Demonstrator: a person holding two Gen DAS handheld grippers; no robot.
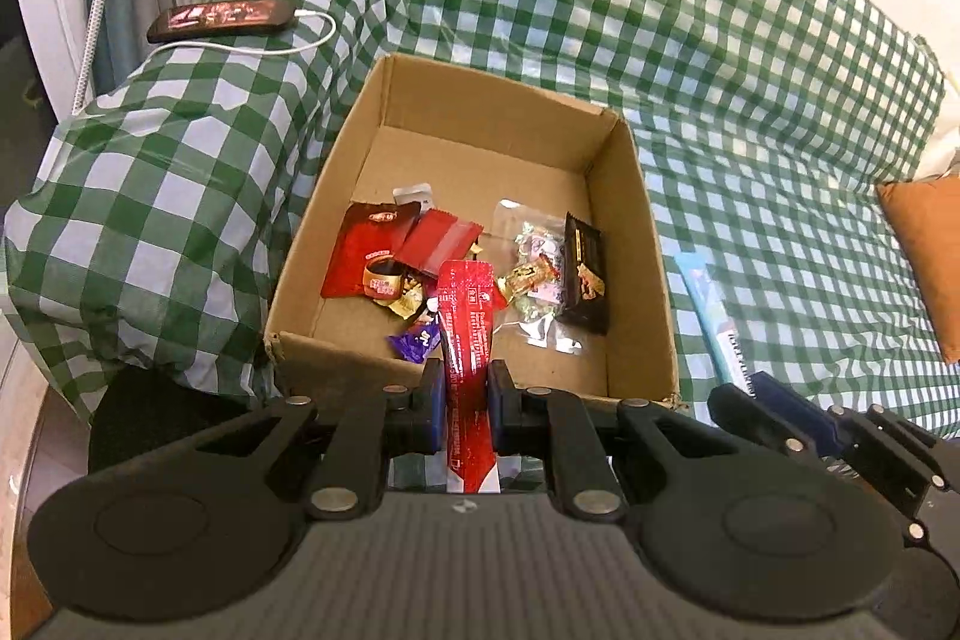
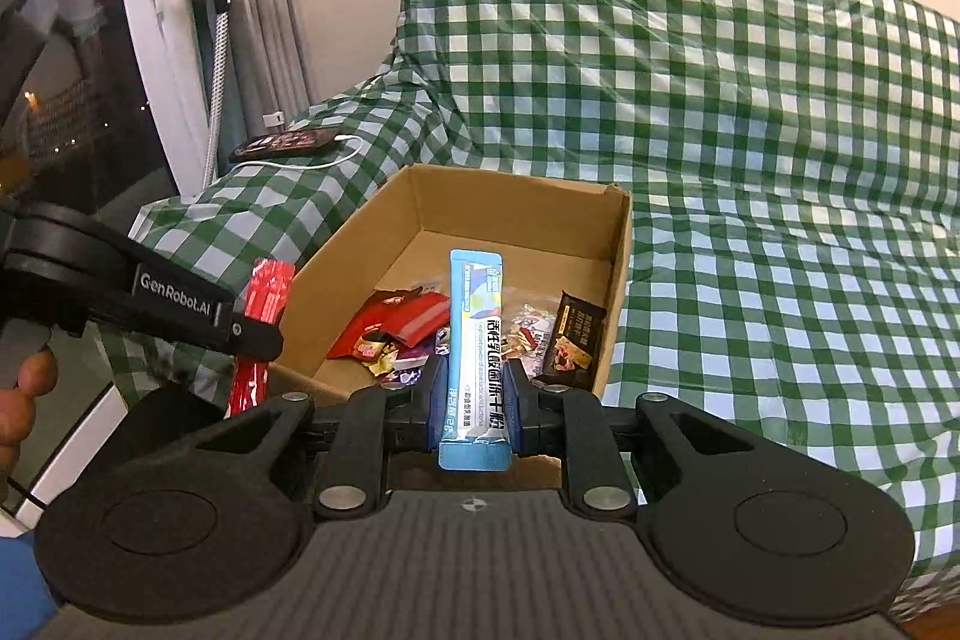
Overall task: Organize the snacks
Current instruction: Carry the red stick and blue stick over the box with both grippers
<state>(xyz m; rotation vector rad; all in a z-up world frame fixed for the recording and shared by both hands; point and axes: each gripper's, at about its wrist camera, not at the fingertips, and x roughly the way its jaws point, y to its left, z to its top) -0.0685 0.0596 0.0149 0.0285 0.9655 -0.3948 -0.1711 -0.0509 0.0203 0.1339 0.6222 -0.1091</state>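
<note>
An open cardboard box (image 1: 636,244) sits on a green checked sofa cover and holds several snacks: red packets (image 1: 372,250), a black bar (image 1: 585,274), wrapped candies (image 1: 534,274). My left gripper (image 1: 467,388) is shut on a red stick sachet (image 1: 465,328), held upright just before the box's near wall. My right gripper (image 2: 477,400) is shut on a blue stick sachet (image 2: 477,340), upright at the box's (image 2: 612,280) near right corner. The blue sachet (image 1: 711,310) and right gripper (image 1: 780,418) show right of the box in the left view. The red sachet (image 2: 264,316) and left gripper (image 2: 252,334) show left of the box.
A phone (image 1: 222,17) on a white charging cable (image 1: 288,46) lies on the sofa arm behind the box. An orange cushion (image 1: 927,256) lies at far right. A window and a lamp stand (image 2: 216,40) are to the left. The sofa back (image 2: 690,70) rises behind the box.
</note>
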